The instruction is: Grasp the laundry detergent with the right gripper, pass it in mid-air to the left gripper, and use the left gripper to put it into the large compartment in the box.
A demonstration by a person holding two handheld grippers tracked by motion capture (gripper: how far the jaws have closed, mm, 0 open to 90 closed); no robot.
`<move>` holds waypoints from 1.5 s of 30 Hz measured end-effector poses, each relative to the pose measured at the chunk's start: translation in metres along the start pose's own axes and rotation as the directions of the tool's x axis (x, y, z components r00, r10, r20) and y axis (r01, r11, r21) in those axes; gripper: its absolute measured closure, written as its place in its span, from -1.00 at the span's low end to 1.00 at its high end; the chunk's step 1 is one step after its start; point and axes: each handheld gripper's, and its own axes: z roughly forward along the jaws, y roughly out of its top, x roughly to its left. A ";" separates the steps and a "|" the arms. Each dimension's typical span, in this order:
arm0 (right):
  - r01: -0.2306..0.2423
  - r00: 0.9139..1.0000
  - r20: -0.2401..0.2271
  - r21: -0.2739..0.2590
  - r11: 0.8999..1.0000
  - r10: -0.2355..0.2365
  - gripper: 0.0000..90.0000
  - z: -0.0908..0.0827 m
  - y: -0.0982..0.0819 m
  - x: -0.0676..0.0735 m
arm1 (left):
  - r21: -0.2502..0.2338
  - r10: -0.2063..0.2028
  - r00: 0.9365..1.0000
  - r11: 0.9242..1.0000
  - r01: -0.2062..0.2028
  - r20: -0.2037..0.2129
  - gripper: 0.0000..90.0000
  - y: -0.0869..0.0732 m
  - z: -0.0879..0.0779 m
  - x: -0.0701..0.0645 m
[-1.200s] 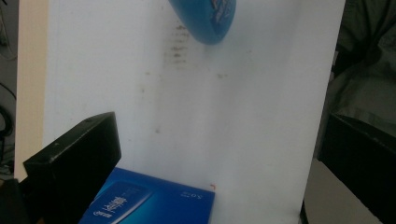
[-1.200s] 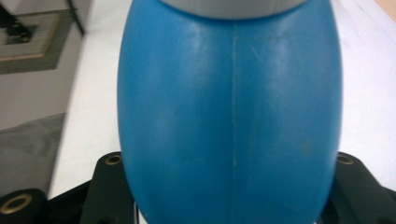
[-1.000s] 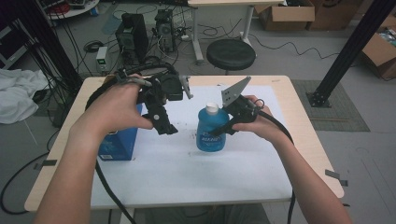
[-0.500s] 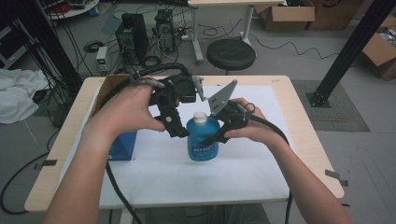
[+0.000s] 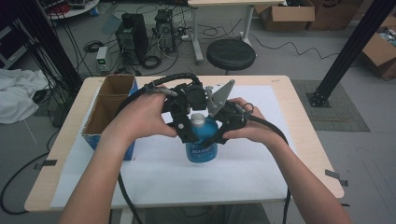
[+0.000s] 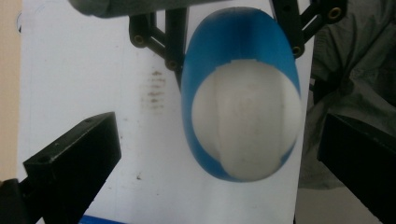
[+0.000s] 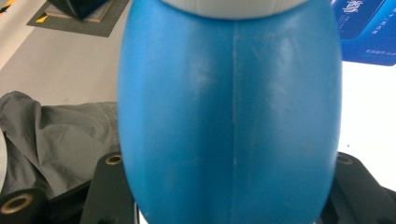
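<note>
High view: R gripper [image 5: 219, 135] fingers clamp smooth oval blue bottle [image 5: 201, 144]; L gripper [image 5: 187, 133] fingers open.

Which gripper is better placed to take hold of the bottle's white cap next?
Left. The left gripper looks straight down on the white cap with its jaws open on either side of it. The right gripper is already shut on the blue bottle, steadying its body.
</note>
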 end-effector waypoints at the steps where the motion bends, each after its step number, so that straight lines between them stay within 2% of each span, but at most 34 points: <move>1: 0.002 1.000 0.001 0.001 1.000 -0.002 0.00 0.000 0.000 0.000 | -0.004 -0.006 1.000 1.000 0.006 -0.001 -1.00 0.000 0.004 0.000; 6: 0.009 1.000 -0.003 0.012 1.000 -0.009 0.00 0.001 0.000 -0.001 | 0.006 -0.001 1.000 1.000 0.001 -0.008 -0.99 0.001 0.009 0.000; 10: -0.013 1.000 -0.002 0.021 1.000 0.013 0.00 0.002 0.000 0.001 | 0.001 -0.003 1.000 1.000 0.003 -0.014 -0.95 0.002 0.014 -0.001; 12: -0.002 1.000 0.001 0.019 1.000 0.002 0.00 0.003 -0.001 0.000 | -0.011 -0.010 1.000 1.000 0.010 -0.015 -0.86 0.001 0.015 -0.002; 15: -0.011 1.000 0.001 0.023 1.000 0.011 0.00 0.003 -0.001 0.000 | -0.021 -0.011 1.000 1.000 0.011 -0.007 -0.81 0.001 0.015 -0.002; 21: -0.012 1.000 -0.001 0.015 1.000 0.012 0.00 0.001 -0.001 0.000 | -0.011 -0.002 1.000 1.000 0.001 -0.020 -0.71 0.002 0.016 -0.002; 23: -0.012 1.000 -0.003 0.014 1.000 0.012 0.00 0.001 -0.001 0.000 | -0.015 -0.010 1.000 1.000 0.010 -0.016 -0.67 0.002 0.017 -0.004; 24: -0.009 1.000 -0.001 0.013 1.000 0.009 0.00 0.002 -0.002 -0.001 | -0.002 0.001 1.000 1.000 -0.001 -0.023 -0.65 0.003 0.017 -0.004; 26: 0.003 1.000 0.003 0.021 1.000 -0.003 0.00 0.002 -0.002 -0.001 | 0.001 0.001 1.000 1.000 -0.001 -0.027 -0.65 0.003 0.017 -0.004; 28: -0.011 1.000 -0.001 0.021 1.000 0.011 0.00 0.003 -0.002 -0.001 | 0.006 0.002 0.999 1.000 -0.001 -0.032 -0.64 0.004 0.018 -0.005; 34: -0.012 1.000 0.003 0.015 1.000 0.012 0.00 0.002 -0.002 -0.002 | 0.010 0.008 0.999 1.000 -0.008 -0.040 -0.62 0.006 0.019 -0.006; 45: -0.013 1.000 0.004 0.005 1.000 0.013 0.00 0.002 -0.005 -0.003 | 0.016 0.008 1.000 1.000 -0.008 -0.026 -0.50 0.006 0.021 -0.006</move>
